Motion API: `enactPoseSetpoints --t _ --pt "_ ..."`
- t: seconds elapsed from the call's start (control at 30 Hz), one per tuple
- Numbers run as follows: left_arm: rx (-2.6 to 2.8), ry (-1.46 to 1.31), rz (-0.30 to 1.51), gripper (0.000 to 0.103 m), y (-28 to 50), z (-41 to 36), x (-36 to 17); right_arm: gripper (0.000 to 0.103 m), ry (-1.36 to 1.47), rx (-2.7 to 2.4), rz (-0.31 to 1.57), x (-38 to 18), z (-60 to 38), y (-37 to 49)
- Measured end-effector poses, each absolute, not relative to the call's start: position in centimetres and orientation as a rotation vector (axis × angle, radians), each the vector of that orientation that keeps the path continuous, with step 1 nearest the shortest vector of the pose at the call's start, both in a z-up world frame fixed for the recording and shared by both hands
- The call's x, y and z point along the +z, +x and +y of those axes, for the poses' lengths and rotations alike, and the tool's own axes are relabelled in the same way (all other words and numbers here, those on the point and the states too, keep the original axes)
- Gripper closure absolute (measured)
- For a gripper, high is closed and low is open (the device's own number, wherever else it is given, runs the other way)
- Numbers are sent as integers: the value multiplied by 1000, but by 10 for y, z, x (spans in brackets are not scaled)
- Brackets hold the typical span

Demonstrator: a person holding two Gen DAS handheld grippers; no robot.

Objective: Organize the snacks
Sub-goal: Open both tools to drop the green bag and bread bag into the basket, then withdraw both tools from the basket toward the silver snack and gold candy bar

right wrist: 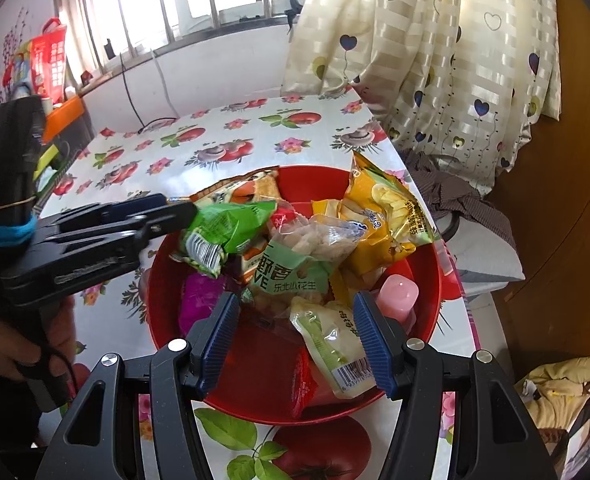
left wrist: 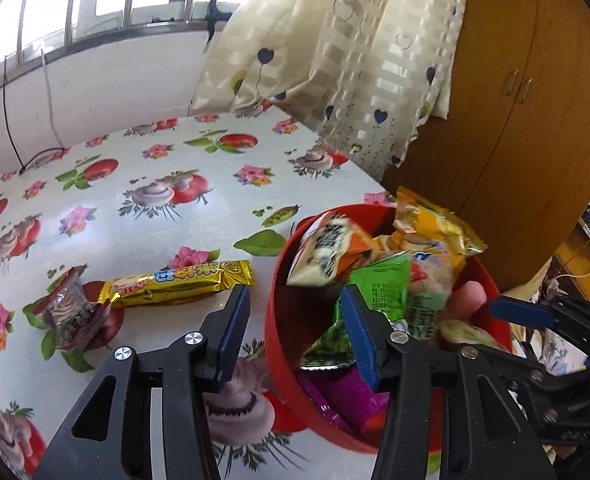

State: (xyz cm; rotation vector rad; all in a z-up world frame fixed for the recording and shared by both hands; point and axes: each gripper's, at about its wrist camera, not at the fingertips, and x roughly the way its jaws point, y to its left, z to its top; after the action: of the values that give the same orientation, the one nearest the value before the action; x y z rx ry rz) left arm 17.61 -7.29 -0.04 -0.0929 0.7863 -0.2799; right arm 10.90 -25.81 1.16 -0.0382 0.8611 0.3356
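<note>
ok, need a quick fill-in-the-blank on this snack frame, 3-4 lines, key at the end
1. The round plastic bowl holding most snacks is ____ in colour.
2. The long gold-wrapped snack bar lies on the tablecloth, ____ the bowl.
3. The pink cylindrical jelly cup sits ____ the bowl.
4. The left gripper reaches over the bowl at a crinkled ____ snack packet.

Missing words: red; outside; inside; green

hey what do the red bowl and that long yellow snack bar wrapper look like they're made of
Red bowl: probably plastic, with a smooth, evenly coloured wall and a soft sheen. Yellow snack bar wrapper: looks like metallised foil film, with bright glints along its creases and crimped, serrated ends.
</note>
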Motion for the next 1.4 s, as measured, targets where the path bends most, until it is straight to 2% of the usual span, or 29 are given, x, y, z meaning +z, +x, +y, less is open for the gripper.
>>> enactPoseSetpoints --t 0.23,0.53,0.8,1.4 --pt "-234 -51 819 55 194 -78 -9 46 -35 321 865 12 -260 110" --pt "-222 -127 783 55 178 -50 3 46 -36 317 849 16 -260 108" --pt "-221 -72 864 55 166 -58 -20 46 -44 325 878 6 -254 102" --pt "-241 -103 785 53 140 -36 -6 46 -77 360 850 19 -232 97"
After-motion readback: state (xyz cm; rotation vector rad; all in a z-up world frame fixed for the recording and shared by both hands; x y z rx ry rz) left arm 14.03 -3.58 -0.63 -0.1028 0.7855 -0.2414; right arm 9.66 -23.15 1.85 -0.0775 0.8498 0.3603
